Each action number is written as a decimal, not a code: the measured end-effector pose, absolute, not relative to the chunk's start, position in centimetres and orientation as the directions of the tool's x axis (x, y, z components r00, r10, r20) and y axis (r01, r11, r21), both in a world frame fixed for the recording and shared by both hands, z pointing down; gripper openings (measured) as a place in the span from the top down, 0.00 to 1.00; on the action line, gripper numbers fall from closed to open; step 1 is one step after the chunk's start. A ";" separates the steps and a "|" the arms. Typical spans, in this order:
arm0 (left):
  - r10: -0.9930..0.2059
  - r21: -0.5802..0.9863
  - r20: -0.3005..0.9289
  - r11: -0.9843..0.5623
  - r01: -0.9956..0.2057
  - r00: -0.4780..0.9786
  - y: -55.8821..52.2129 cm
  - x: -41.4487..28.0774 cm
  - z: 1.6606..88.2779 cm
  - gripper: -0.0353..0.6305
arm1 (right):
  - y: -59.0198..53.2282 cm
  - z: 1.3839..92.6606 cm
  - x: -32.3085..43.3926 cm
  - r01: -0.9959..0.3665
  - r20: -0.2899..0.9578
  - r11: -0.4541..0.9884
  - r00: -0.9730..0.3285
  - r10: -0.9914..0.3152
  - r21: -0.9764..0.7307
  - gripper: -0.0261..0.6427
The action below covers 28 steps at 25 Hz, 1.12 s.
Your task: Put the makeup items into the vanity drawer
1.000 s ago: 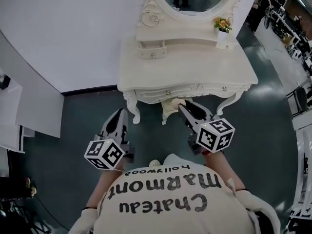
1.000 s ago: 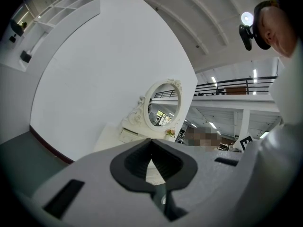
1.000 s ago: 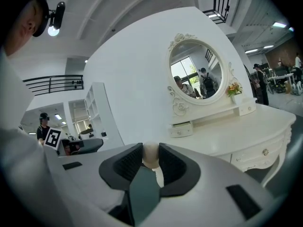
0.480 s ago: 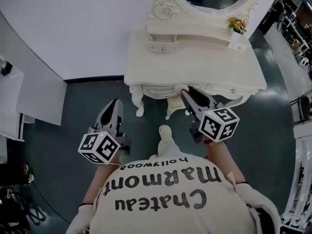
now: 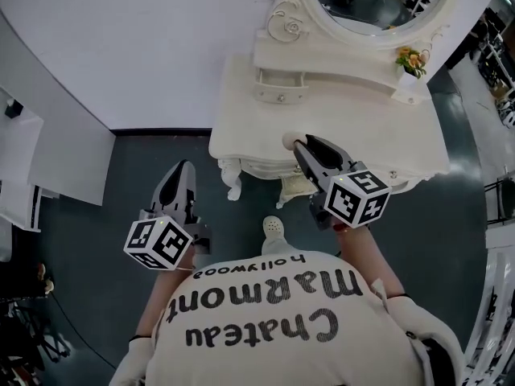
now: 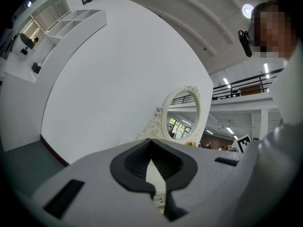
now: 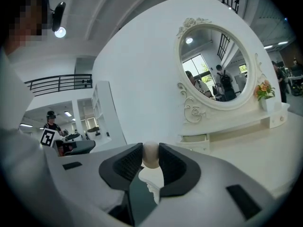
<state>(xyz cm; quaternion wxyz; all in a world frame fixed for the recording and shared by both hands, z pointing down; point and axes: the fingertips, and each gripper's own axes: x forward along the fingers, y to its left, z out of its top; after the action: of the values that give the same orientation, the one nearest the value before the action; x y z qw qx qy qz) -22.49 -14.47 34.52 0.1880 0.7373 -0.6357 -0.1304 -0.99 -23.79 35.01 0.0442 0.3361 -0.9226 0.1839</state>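
Note:
The white vanity [image 5: 241,119] stands ahead of me against the curved white wall, with a small upper drawer [image 5: 280,92] under its oval mirror [image 5: 378,2]. My right gripper [image 5: 296,143] reaches over the vanity's front edge and is shut on a small beige rounded makeup item [image 5: 288,141]. In the right gripper view the beige item [image 7: 150,156] sits pinched between the dark pads [image 7: 128,162], with the small drawer [image 7: 194,143] beyond. My left gripper [image 5: 179,175] hangs over the floor left of the vanity, its jaws closed with nothing in them; in the left gripper view the tips of that gripper [image 6: 151,143] meet.
A small vase of flowers [image 5: 412,61] stands on the vanity's upper shelf at the right. A cream stool [image 5: 296,190] sits under the vanity's front. White panels [image 5: 48,167] stand at the left. My shoe [image 5: 273,228] shows on the dark floor.
I have stepped closer to the vanity. Both grippers moved forward; the right one, still holding the beige item, went from in front of the vanity's edge to over it.

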 end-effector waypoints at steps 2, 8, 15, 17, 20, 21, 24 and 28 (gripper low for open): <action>-0.988 0.445 0.040 -0.115 -0.888 0.149 -16.1 -22.8 34.1 0.93 | -25.6 34.4 -1.5 -0.627 0.202 0.720 -0.778 -0.595 -0.297 0.77; -0.993 0.440 0.023 -0.093 -0.893 0.115 -20.8 -23.5 33.0 0.94 | -31.0 33.2 -2.2 -0.614 0.193 0.738 -0.789 -0.583 -0.280 0.77; -0.994 0.441 0.055 -0.065 -0.895 0.099 -25.7 -23.0 33.8 0.94 | -37.1 34.0 -2.1 -0.593 0.226 0.757 -0.805 -0.548 -0.275 0.77; -0.994 0.436 0.060 -0.053 -0.899 0.088 -27.0 -23.1 34.0 0.94 | -39.0 34.5 -2.0 -0.591 0.233 0.758 -0.806 -0.544 -0.276 0.77; -0.996 0.438 0.062 -0.028 -0.899 0.061 -28.6 -23.4 34.1 0.93 | -41.7 35.4 -2.3 -0.581 0.251 0.767 -0.812 -0.527 -0.271 0.77; -0.997 0.438 0.062 -0.019 -0.899 0.051 -29.0 -23.5 34.2 0.94 | -42.5 35.7 -2.4 -0.577 0.259 0.772 -0.815 -0.519 -0.268 0.77; -0.997 0.441 0.072 0.008 -0.897 0.026 -30.3 -23.5 34.6 0.94 | -44.8 36.8 -2.7 -0.563 0.286 0.783 -0.821 -0.494 -0.263 0.77; -0.995 0.433 0.095 0.043 -0.900 -0.002 -31.4 -23.7 35.1 0.93 | -47.6 38.8 -3.1 -0.552 0.330 0.794 -0.821 -0.465 -0.254 0.77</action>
<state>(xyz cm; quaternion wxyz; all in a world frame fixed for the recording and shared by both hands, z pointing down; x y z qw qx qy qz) -23.71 -31.37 35.15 0.1902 0.6805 -0.6966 -0.1249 -3.07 -47.55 38.81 0.1264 0.2707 -0.9387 0.1719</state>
